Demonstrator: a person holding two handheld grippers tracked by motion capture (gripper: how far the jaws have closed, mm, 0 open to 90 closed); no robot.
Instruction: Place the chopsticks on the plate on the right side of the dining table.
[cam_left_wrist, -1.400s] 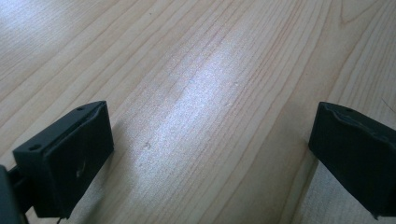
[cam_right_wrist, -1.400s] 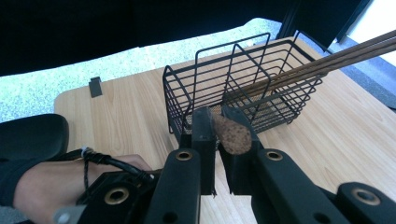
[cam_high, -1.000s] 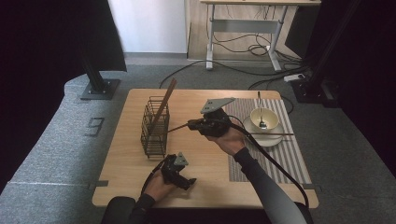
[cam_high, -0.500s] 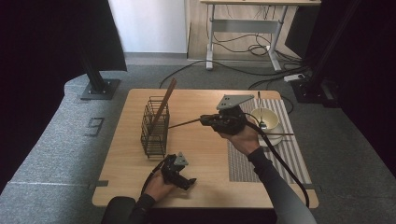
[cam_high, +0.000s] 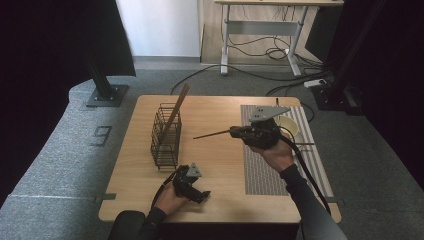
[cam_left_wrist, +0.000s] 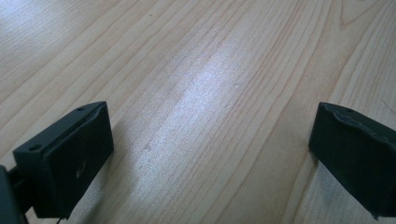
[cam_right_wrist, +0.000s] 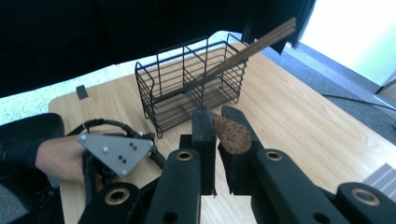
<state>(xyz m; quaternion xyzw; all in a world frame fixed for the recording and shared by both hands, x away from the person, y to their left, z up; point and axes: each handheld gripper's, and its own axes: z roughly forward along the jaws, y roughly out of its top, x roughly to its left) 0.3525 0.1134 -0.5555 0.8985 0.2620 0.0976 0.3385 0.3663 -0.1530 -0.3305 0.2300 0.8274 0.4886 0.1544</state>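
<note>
Right gripper (cam_high: 235, 132) clenched on one dark chopstick (cam_high: 212, 134), tip toward nine o'clock, short of the wire basket (cam_high: 165, 137) holding other sticks. Left gripper (cam_high: 192, 186) released, resting at six o'clock. Risk: the thin stick pivots in the pads and misses the basket opening. Wooden table (cam_high: 210, 165), striped mat (cam_high: 265, 172), carpeted floor.

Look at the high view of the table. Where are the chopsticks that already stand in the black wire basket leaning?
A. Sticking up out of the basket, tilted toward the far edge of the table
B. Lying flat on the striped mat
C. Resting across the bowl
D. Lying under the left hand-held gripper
A: the chopsticks rise out of the wire basket, slanting up toward the table's far edge.
</note>
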